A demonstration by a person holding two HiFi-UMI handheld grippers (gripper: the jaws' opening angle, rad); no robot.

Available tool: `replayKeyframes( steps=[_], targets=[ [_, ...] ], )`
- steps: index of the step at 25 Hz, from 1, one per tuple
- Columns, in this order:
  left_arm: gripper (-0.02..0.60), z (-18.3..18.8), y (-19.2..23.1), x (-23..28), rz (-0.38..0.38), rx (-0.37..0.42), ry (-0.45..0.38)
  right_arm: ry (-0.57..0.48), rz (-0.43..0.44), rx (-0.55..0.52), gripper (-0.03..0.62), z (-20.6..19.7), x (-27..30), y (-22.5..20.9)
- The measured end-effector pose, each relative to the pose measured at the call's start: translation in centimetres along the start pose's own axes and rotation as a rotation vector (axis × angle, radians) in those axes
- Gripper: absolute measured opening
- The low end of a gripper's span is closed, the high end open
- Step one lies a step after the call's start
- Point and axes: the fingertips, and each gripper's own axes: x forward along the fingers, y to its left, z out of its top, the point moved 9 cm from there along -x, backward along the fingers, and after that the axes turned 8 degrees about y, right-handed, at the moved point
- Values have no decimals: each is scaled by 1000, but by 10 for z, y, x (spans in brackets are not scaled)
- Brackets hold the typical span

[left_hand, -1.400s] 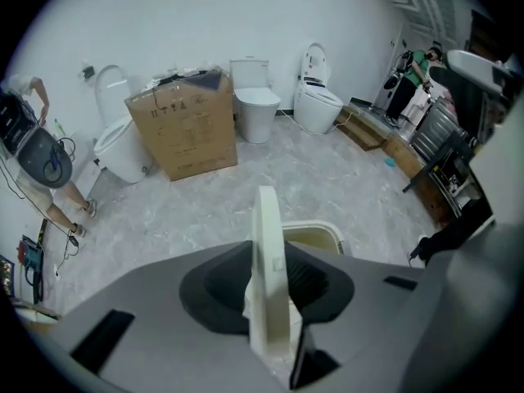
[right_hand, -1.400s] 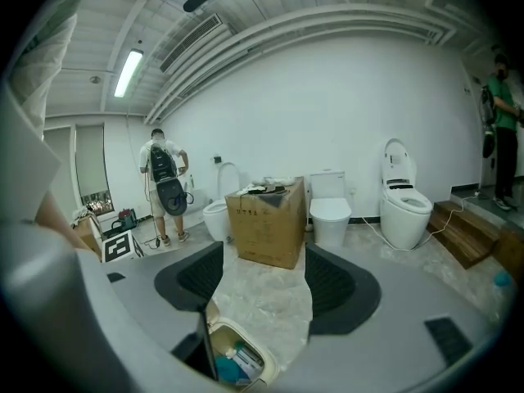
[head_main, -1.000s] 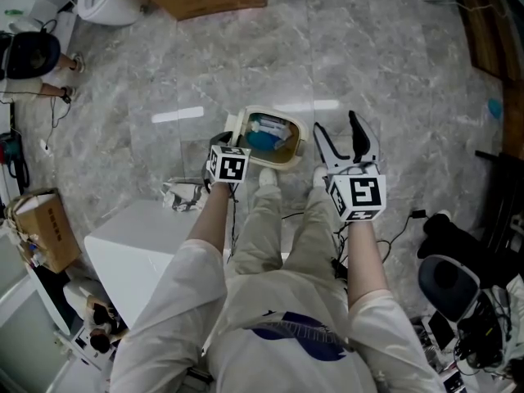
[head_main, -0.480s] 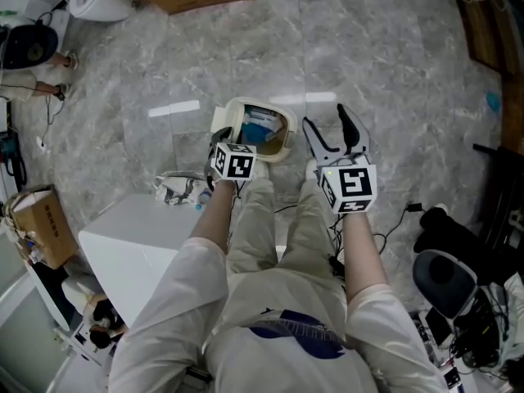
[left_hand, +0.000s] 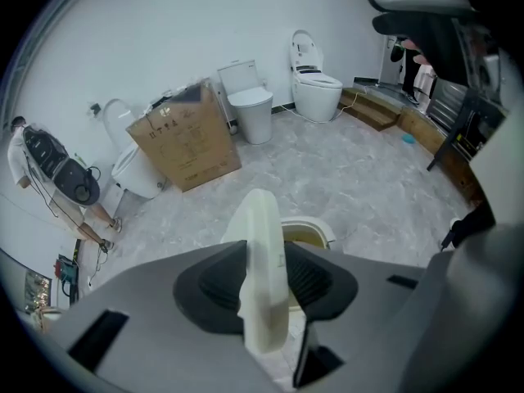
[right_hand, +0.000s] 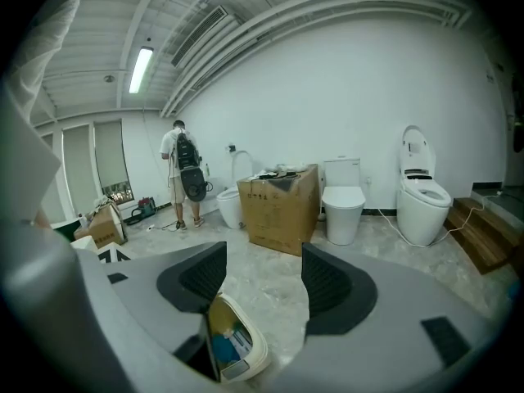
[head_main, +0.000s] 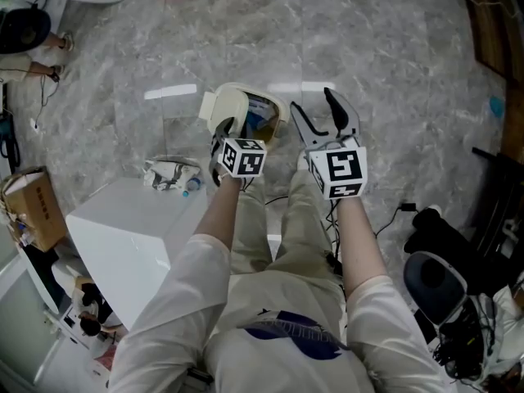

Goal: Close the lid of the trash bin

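lid [left_hand: 259,228] in left tool [left_hand: 264,275]; box [left_hand: 184,142] print illegible

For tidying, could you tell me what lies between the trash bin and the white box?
Crumpled plastic wrapping lies there, shown in the head view.

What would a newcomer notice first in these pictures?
The cream trash bin on the grey floor, its lid raised on edge between the left gripper's jaws, which have just been opening. The right gripper hovers open beside it. Toilets and a cardboard box line the far wall.
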Motion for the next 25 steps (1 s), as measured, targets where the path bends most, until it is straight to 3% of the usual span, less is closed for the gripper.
replayKeyframes(
  steps=[13, 25],
  targets=[
    [170, -4, -47, 30, 38, 20, -42, 45, 73, -44, 272, -29, 38, -20],
    [190, -7, -65, 47, 45, 42, -86, 69, 115, -66, 273, -32, 88, -23]
  ],
)
